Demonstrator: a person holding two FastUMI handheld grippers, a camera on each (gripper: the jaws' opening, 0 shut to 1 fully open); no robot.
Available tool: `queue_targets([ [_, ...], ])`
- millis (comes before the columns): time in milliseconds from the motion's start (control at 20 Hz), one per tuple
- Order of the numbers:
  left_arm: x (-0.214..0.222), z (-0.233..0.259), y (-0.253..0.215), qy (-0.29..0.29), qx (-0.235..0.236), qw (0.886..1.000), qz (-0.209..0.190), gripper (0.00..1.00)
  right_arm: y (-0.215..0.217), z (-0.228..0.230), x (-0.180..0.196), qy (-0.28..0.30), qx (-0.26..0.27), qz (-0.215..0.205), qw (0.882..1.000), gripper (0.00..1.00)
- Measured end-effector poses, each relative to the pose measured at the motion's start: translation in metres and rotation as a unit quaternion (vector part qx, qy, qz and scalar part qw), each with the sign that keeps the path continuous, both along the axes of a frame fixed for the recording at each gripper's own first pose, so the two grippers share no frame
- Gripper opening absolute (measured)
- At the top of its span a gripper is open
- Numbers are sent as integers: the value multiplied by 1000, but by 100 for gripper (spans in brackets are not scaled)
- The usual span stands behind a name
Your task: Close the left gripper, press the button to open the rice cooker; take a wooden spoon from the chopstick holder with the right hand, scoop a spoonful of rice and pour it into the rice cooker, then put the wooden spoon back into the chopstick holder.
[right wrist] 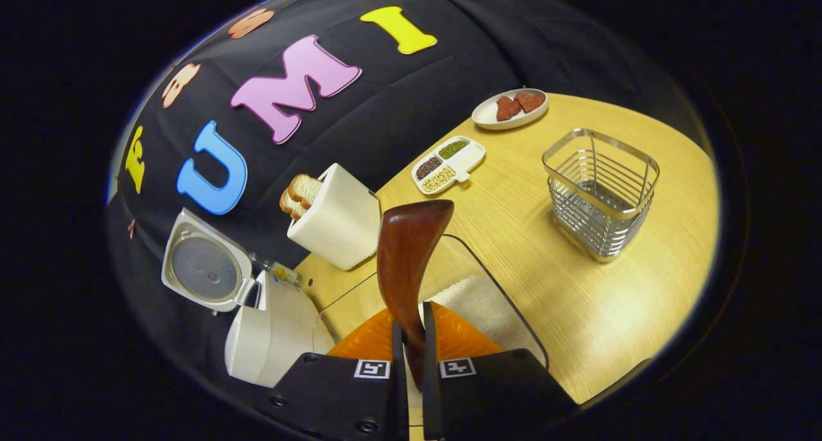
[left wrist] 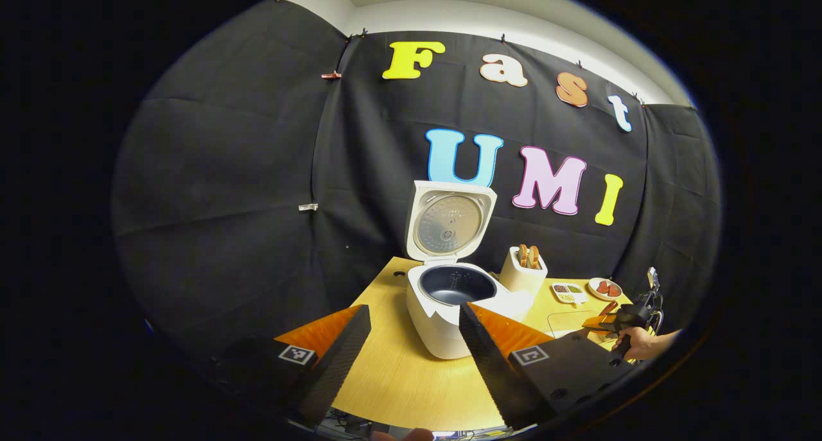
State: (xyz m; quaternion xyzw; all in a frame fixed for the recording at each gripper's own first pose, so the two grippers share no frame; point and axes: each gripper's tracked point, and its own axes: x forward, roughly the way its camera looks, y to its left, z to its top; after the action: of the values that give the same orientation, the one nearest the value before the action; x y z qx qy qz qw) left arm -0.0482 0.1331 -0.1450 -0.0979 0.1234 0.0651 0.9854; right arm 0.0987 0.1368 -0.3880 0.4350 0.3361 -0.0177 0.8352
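Wooden desk [left wrist: 398, 377] carries the rice cooker [left wrist: 449, 312] at its left side, lid up, inner pot bare; left gripper [left wrist: 414, 357] hangs before it with fingers spread, holding nothing. Right of that, the right gripper [right wrist: 411, 357] is clamped on the wooden spoon [right wrist: 408, 261], long axis running forward, bowl up, above the clear rice container [right wrist: 478, 306] (rice just below and right of the spoon). Cooker lies to this gripper's left; wire chopstick holder [right wrist: 600, 194] sits toward the desk's right edge.

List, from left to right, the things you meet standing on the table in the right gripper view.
Rice cooker with its lid up → toaster holding bread → divided dish of grains → plate with red pieces → wire chopstick holder.
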Motion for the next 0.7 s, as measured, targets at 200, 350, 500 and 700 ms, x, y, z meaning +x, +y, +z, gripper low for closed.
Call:
queue_targets([
  [200, -8, 4, 4, -3, 4, 1000, 9, 95, 1, 13, -4, -13, 70, -30, 997, 13],
  [350, -13, 7, 5, -5, 2, 1000, 14, 95, -2, 22, -7, -20, 96, -34, 995, 13],
  [500, -18, 8, 4, -8, 2, 1000, 18, 95, -9, 31, -11, -31, 110, -36, 993, 13],
  [700, -24, 8, -1, -9, -3, 1000, 16, 95, -21, 50, -10, -42, 129, -48, 990, 13],
])
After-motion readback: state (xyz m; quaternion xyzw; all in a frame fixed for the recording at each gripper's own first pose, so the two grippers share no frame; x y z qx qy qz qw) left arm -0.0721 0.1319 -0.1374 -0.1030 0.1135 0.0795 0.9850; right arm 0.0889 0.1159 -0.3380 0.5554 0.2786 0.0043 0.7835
